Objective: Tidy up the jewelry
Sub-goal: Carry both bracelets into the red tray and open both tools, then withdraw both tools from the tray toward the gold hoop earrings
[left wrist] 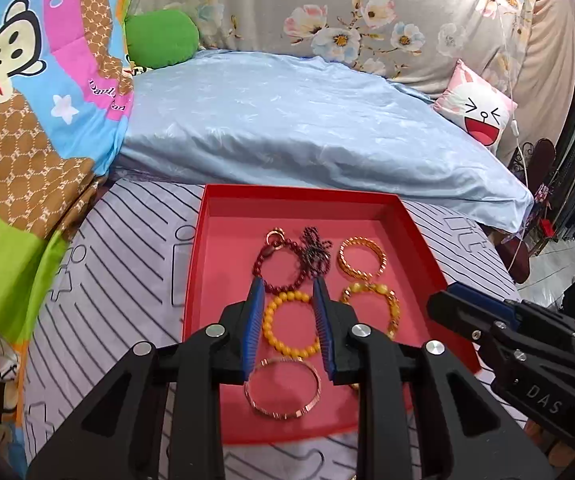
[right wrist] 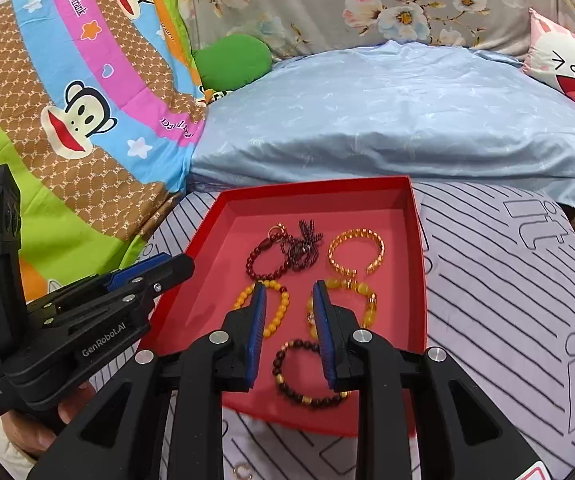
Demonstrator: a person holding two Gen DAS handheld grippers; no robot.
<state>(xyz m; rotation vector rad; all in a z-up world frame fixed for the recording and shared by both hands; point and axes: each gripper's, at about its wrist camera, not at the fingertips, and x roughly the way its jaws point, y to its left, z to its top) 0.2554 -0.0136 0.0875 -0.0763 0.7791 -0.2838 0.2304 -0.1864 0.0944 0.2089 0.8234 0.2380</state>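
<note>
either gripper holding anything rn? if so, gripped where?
Nothing held. Left gripper and right gripper both hover open above the red tray; the bracelets lie loose in it, untouched by the fingers.

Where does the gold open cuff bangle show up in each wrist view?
Left wrist: gold cuff bangle lies in the red tray, far right, past the right fingertip.
Right wrist: gold cuff bangle, upper right of the tray floor.
Shared landmark: dark red bead bracelet, left of it.

Red tray (left wrist: 423, 240); gold cuff (left wrist: 361, 258); yellow beads (left wrist: 287, 324); striped lilac sheet (left wrist: 127, 264).
</note>
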